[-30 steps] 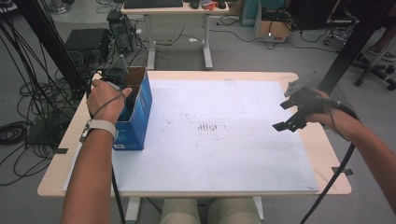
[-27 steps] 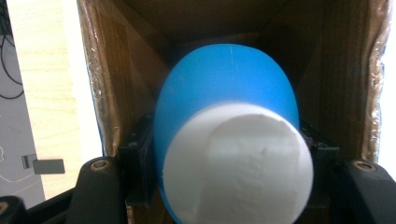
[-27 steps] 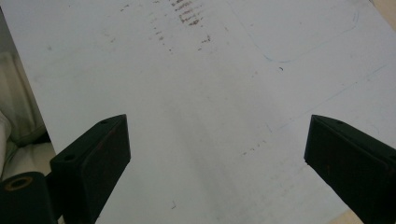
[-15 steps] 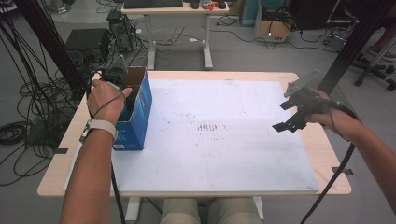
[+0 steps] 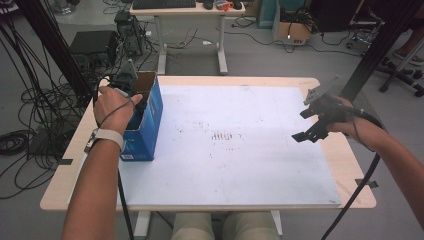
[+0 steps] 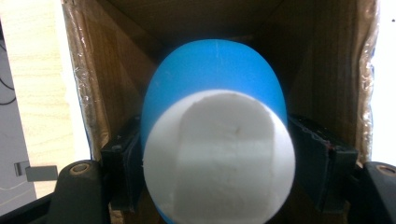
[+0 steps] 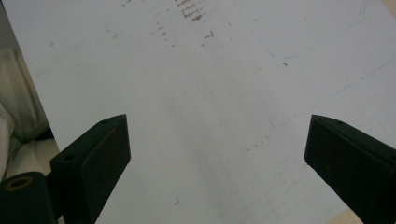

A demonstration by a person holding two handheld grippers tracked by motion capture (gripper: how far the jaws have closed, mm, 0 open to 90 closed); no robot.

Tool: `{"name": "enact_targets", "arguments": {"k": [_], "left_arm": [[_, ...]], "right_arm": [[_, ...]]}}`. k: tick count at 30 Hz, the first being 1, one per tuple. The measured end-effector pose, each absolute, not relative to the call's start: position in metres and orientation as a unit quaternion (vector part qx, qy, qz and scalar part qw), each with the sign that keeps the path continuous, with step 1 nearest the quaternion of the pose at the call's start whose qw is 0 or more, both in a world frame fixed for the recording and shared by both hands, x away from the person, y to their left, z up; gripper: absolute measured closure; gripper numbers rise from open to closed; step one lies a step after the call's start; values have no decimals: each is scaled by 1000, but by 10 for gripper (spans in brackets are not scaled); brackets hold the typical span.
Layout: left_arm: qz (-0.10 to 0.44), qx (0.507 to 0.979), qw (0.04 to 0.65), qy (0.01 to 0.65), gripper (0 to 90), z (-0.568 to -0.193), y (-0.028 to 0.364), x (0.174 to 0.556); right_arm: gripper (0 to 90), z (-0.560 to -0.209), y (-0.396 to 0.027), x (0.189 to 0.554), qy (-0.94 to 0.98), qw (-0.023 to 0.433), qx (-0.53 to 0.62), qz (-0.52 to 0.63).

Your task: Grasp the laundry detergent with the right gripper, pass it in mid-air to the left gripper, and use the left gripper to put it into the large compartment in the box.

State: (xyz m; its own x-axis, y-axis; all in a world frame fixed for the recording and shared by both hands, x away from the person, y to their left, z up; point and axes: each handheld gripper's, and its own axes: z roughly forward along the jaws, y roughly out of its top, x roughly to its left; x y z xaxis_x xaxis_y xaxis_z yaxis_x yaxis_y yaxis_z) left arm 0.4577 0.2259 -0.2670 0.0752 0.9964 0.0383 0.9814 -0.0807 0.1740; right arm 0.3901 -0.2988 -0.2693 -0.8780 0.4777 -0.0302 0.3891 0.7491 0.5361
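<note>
Nothing in the high view has shifted since a moment ago: both my hands sit where they were, but my left fingers have just been opening, with the blue-and-white object between them.

My left gripper is dipped into the open top of the blue cardboard box at the far left of the bench. In the left gripper view the object is right up close, a rounded blue body with a flat white face turned my way, sitting between the two black fingers. They flank it closely on either side; I cannot tell whether the pads press on it. Brown cardboard walls crowd in on both sides, so the space around it is tight.

My right gripper hovers over the right side of the white board that covers the bench, fingers spread wide, nothing between them, just scuffed white surface below.

Beyond the bench, on the far side: a tangle of black cables on the floor to the left, a desk with a keyboard, and a cardboard box farther right. All of it well apart from my work.
</note>
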Motion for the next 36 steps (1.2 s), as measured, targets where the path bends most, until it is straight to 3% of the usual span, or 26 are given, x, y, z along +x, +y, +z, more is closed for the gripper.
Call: {"name": "enact_targets", "arguments": {"k": [11,15,16,19,28,36], "left_arm": [[74,728,68,678,276,-262,228,455],[84,739,70,665,221,-252,229,453],[85,738,73,666,158,-249,229,453],[85,744,86,658,105,-237,230,451],[95,760,119,632,80,-199,233,443],[120,804,137,566,79,-159,219,439]], "right_arm": [[72,-267,-298,389,934,85,226,263],[72,-265,-298,389,934,86,229,261],[72,-266,-298,389,931,86,230,268],[72,-263,-298,387,931,84,239,261],[72,-257,-298,387,933,88,240,252],[72,-253,-298,387,931,92,242,257]]}}
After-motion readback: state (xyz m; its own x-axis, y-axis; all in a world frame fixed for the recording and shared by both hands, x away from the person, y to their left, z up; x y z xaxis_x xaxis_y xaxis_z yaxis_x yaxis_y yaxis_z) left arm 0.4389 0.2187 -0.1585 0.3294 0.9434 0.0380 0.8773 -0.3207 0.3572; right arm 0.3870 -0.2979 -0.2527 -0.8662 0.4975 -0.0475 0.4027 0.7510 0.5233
